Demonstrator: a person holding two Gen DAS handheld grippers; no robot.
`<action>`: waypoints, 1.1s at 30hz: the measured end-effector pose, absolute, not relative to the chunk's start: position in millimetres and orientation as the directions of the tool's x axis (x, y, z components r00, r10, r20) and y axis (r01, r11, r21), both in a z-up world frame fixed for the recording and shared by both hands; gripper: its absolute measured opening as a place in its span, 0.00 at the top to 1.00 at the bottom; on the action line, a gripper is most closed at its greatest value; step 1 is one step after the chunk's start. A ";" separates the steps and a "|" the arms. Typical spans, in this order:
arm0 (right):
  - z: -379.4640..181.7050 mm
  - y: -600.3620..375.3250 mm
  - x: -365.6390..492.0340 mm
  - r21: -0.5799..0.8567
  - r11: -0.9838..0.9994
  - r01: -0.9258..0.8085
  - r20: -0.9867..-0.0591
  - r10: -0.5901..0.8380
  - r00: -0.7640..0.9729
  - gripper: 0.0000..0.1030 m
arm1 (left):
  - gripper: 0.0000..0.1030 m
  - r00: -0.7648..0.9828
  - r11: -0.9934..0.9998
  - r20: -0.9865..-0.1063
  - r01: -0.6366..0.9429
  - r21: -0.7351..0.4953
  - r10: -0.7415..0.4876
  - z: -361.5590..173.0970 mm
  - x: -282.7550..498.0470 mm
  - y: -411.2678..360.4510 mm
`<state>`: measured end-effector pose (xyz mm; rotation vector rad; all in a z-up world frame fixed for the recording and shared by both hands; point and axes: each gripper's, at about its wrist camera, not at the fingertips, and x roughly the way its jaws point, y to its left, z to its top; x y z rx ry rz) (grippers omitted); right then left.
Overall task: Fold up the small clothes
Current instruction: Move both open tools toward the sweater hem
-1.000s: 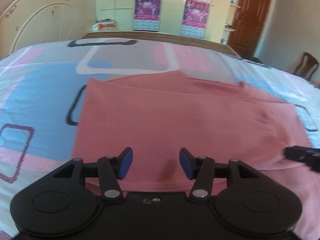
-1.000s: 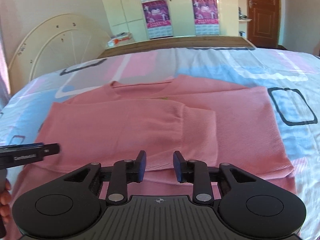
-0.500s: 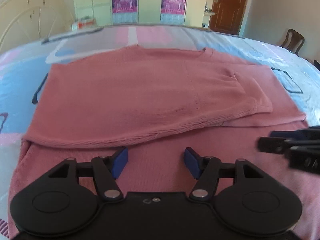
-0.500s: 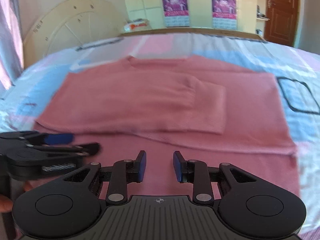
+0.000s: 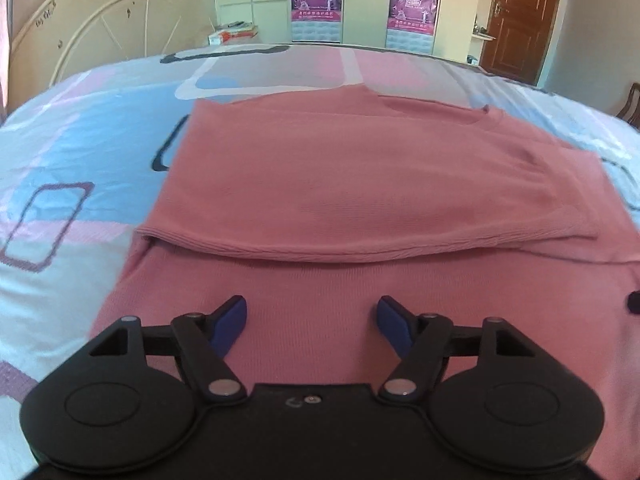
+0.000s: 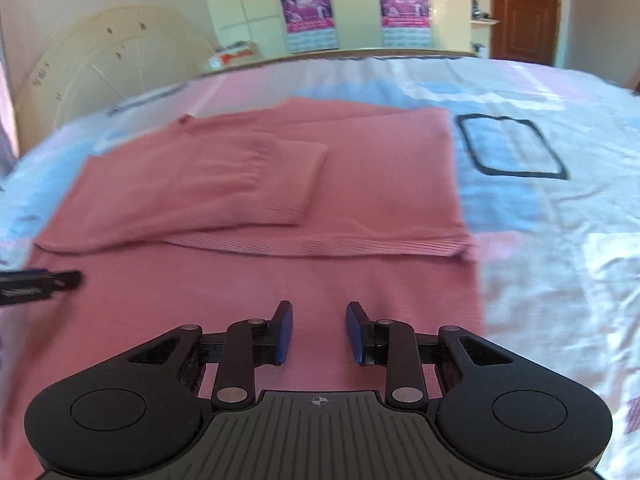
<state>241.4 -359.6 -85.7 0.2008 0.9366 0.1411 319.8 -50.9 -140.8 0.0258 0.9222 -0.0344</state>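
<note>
Bedspread (image 5: 72, 152), patterned in blue and pink, carries the pink sweater (image 5: 360, 184), which lies flat with sleeves folded across its chest. Since half a second ago both grippers have drawn back toward its hem. Left gripper (image 5: 311, 322) hovers at 6 o'clock, jaws wide apart and empty; right gripper (image 6: 319, 332) likewise, jaws apparently narrower, holding nothing.

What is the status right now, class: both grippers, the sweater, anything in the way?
Left gripper open, empty. Right gripper open, empty. Pink sweater flat on the bed, sleeves folded in, hem folded up. Nothing in the way.
</note>
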 end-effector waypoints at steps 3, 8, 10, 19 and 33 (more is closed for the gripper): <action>-78.3 -348.8 241.4 0.264 0.962 -0.069 -0.768 0.253 0.589 0.71 | 0.31 0.612 0.997 -0.790 0.073 0.011 -0.036 -134.6 309.3 -64.8; -78.7 -323.3 239.7 0.310 0.938 -0.154 -0.762 0.342 0.549 0.71 | 0.31 0.593 0.996 -0.804 0.087 -0.003 -0.054 -138.4 296.6 -79.4; -80.8 -311.4 237.5 0.317 0.930 -0.188 -0.763 0.368 0.531 0.71 | 0.31 0.589 0.996 -0.807 0.085 0.000 -0.051 -140.4 292.3 -83.0; -88.6 -264.7 225.0 0.288 0.899 -0.330 -0.774 0.422 0.472 0.71 | 0.24 0.586 0.996 -0.810 0.085 0.035 -0.022 -146.6 271.5 -74.9; -90.2 -290.3 156.0 0.095 0.970 -0.223 -0.804 0.207 0.558 0.71 | 0.28 0.582 0.994 -0.812 0.104 0.030 -0.036 -137.5 238.6 -39.7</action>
